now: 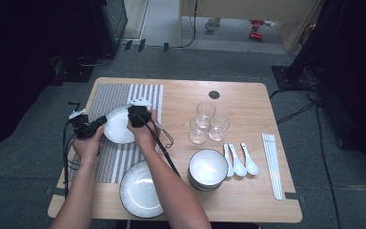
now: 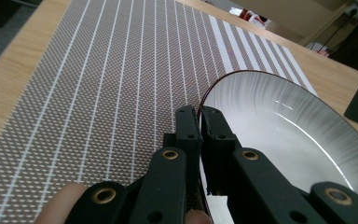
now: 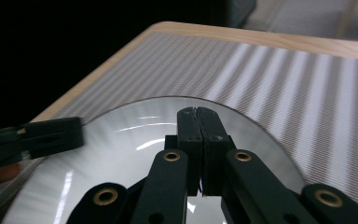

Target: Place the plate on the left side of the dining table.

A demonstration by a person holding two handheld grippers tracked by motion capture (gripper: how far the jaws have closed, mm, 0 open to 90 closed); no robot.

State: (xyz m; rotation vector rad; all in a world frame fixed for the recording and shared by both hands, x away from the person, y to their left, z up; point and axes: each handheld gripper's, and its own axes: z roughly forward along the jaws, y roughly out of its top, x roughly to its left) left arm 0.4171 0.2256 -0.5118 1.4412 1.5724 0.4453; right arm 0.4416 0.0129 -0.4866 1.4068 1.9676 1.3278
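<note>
Wooden table (image 1: 248,200), striped placemat (image 1: 106,98): table-setting under way.
Left gripper (image 2: 199,122) jaws clamp the plate (image 1: 119,125) rim above the placemat; right gripper (image 3: 198,122) jaws closed, empty, over it. Remaining tableware appears unplaced.

A round white ceramic plate with a thin dark rim and faint grey radial streaks (image 1: 118,125) sits over the grey-and-white striped woven placemat (image 1: 106,98) at the table's left side, towards the far end. Its shallow glossy well faces up. Its left edge is tilted slightly upward.
</note>
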